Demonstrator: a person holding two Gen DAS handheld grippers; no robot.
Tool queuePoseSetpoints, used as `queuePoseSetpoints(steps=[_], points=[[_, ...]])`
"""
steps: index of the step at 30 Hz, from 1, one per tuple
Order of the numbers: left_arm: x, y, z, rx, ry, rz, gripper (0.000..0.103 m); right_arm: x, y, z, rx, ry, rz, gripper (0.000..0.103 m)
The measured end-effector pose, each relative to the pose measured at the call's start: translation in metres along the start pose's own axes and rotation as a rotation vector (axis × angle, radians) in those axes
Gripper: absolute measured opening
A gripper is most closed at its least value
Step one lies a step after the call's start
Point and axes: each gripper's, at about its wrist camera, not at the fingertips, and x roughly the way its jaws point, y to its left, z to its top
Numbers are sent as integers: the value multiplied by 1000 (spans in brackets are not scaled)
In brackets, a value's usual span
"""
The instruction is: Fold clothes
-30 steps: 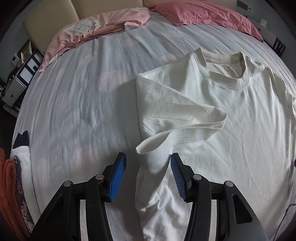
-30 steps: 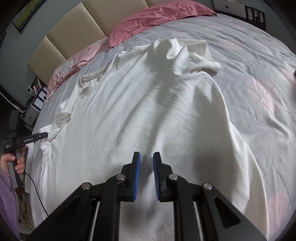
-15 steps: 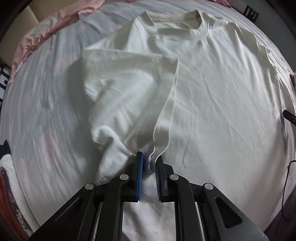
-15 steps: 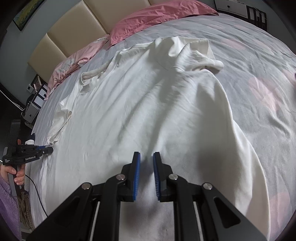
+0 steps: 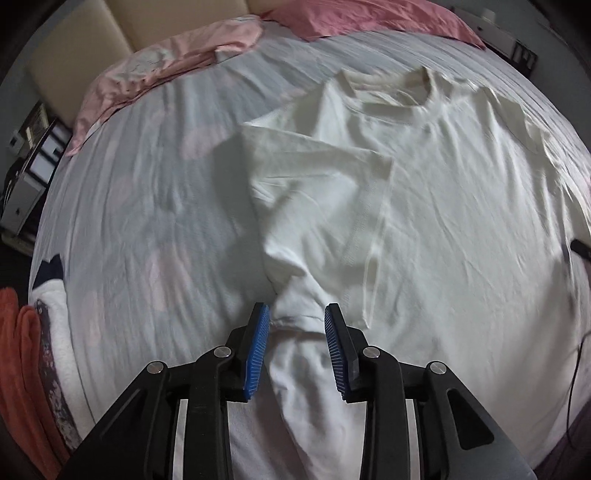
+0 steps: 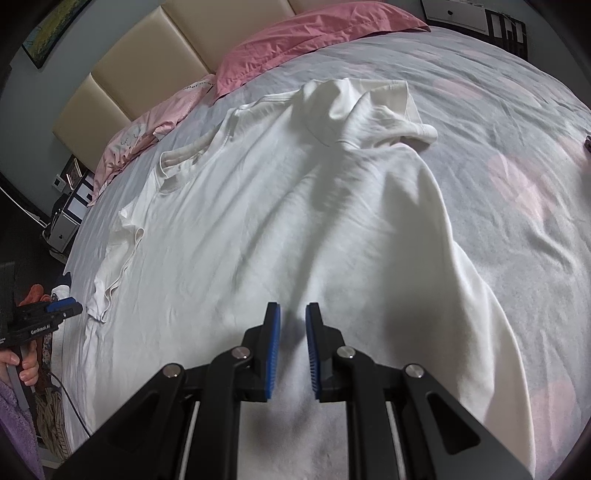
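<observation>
bedroom scene, a big bed [image 5: 155,221] with a pale grey sheet that has faint pink blotches, cream padded headboard [image 5: 74,62] at the far end and pink pillows [image 5: 166,70] leaning against it.

left wrist view: a white t-shirt [image 5: 443,221] is spread face up on the sheet, collar [image 5: 391,92] pointing at the headboard. its one sleeve [image 5: 317,192] is folded inward over the chest, hem running down toward the camera. the left gripper [image 5: 297,332] sits low at the near side of the shirt with its blue pads set fairly wide apart, and a bunched bit of fabric below the sleeve lies in the gap between them. can't see the pads pinching it, it looks loose. off the edge of the bed, on the side away from the shirt, there's a pile of laundry [image 5: 40,332], orange and white stuff. picture is a bit motion blurred.

right wrist view: same white t-shirt [image 6: 295,221] from the other side, collar [image 6: 184,155] still up toward the headboard [image 6: 147,55]. the other sleeve [image 6: 373,110] is crumpled in a heap on the shirt's far side, near the darker pink pillow [image 6: 314,33]. the right gripper [image 6: 292,328] hovers over the lower body of the shirt, blue pads close together with a narrow gap and nothing in it. the left gripper [image 6: 70,306] shows at the shirt's opposite edge, held in a hand [image 6: 26,365].
</observation>
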Motion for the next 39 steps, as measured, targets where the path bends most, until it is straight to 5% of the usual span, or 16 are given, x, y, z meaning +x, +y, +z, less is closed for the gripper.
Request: queuePoseSetpoints(steps=[4, 9, 12, 16, 19, 31, 34, 39], points=[[38, -5, -5, -50, 116, 81, 33, 0, 0, -1, -7, 3, -7, 14], [38, -19, -13, -20, 102, 170, 34, 2, -1, 0, -2, 13, -13, 14], [19, -21, -20, -68, 76, 112, 34, 3, 0, 1, -8, 19, -15, 14], [-14, -35, -45, -175, -9, -104, 64, 1, 5, 1, -43, 10, -37, 14], [-32, -56, -63, -233, -54, -208, 65, 0, 7, 2, -66, 16, -54, 14], [-53, -95, -89, -414, -236, -186, 66, -44, -10, 10, -54, -94, -100, 14], [-55, -98, -91, -455, -281, -170, 81, -44, -23, 12, -17, -85, -87, 14], [-56, -101, -94, -513, -342, -152, 81, -44, -47, 10, 73, -85, -66, 14]])
